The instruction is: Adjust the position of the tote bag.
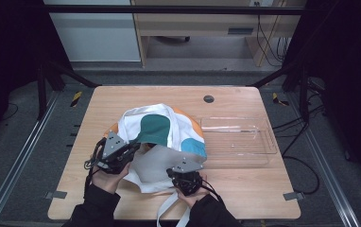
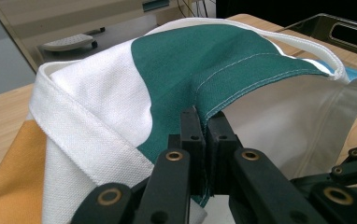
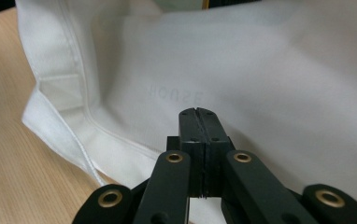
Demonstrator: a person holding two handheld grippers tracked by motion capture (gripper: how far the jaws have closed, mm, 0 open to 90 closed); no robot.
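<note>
The cloth bag lies slumped mid-bench, soft, light and floppy, best taken by its stitched rim, where the left claw is clamped on the green hem while the right claw, closed empty, rests on the white lining.

Two black hand-held claws, dark sleeves behind them

The left claw and right claw are matte black linkage frames — flat bars pinned with brass-ringed rivets; small dark screws sit in the square jaw blocks; a grey three-cornered plate tops each; black cables trail back; the person's sleeves are black.
</note>
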